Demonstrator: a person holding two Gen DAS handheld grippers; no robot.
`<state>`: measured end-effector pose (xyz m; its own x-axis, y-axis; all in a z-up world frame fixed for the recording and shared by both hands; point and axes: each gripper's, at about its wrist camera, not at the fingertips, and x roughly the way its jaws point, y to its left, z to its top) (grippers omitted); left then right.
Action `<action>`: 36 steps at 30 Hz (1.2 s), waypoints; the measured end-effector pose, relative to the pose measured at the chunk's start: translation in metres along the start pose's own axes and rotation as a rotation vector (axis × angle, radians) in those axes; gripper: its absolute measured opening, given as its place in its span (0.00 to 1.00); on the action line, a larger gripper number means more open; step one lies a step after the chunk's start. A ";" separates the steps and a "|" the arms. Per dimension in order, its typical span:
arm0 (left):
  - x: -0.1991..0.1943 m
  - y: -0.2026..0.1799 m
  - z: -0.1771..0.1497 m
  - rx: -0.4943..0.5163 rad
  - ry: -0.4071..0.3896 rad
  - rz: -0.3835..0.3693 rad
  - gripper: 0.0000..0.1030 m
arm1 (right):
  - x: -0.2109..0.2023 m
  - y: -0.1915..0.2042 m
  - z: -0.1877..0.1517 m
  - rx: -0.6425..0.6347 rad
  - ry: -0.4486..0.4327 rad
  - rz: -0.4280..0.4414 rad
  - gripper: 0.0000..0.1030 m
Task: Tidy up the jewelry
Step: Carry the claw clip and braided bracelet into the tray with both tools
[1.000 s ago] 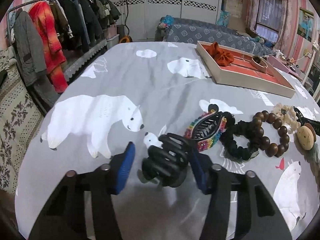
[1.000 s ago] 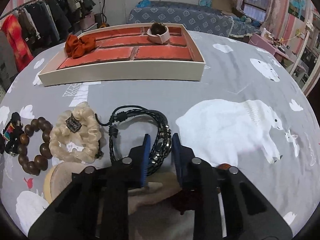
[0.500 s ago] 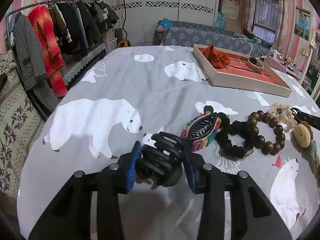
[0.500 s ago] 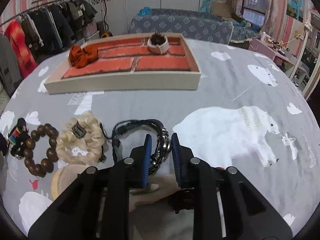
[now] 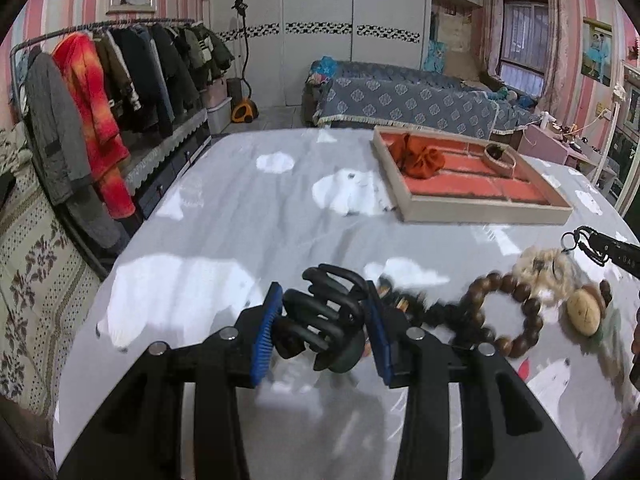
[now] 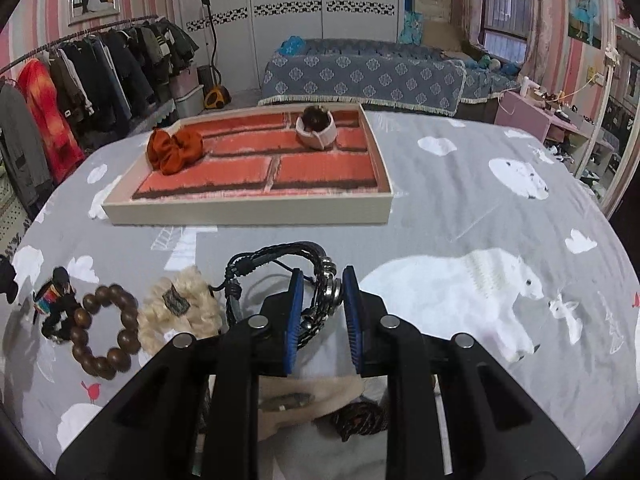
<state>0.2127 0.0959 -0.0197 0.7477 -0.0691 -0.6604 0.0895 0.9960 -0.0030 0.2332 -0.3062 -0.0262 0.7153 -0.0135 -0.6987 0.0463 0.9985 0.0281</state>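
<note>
My left gripper (image 5: 322, 328) is shut on a black claw hair clip (image 5: 320, 320) and holds it above the grey bear-print cloth. My right gripper (image 6: 320, 312) is shut on a black braided leather bracelet (image 6: 280, 276), lifted off the cloth. The cream tray with red compartments (image 6: 248, 212) lies ahead, also seen in the left wrist view (image 5: 480, 214). It holds an orange scrunchie (image 6: 174, 150) and a pink watch band (image 6: 316, 128). On the cloth lie a brown bead bracelet (image 6: 104, 332), a cream scrunchie (image 6: 180, 312) and a rainbow clip (image 6: 52, 296).
A black scrunchie (image 5: 444, 316) and a round wooden piece (image 5: 584, 314) lie near the bead bracelet. A clothes rack (image 5: 100, 92) stands left of the table, a bed (image 6: 360, 72) behind it. More items lie under my right gripper (image 6: 360, 420).
My left gripper closed on the black claw clip and lifted it. My right gripper rose with the black bracelet held between its pads.
</note>
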 end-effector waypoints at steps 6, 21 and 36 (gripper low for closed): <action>0.004 -0.028 0.039 0.020 -0.037 -0.030 0.40 | -0.006 -0.003 0.019 -0.001 -0.037 0.002 0.20; 0.077 -0.122 0.153 0.014 -0.074 -0.142 0.40 | 0.009 -0.013 0.121 0.003 -0.173 0.019 0.20; 0.188 -0.151 0.183 -0.011 0.021 -0.145 0.40 | 0.099 -0.017 0.150 0.039 -0.111 0.011 0.20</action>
<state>0.4604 -0.0780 -0.0055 0.7134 -0.2110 -0.6683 0.1883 0.9762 -0.1072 0.4080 -0.3321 0.0117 0.7887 -0.0109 -0.6147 0.0642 0.9958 0.0646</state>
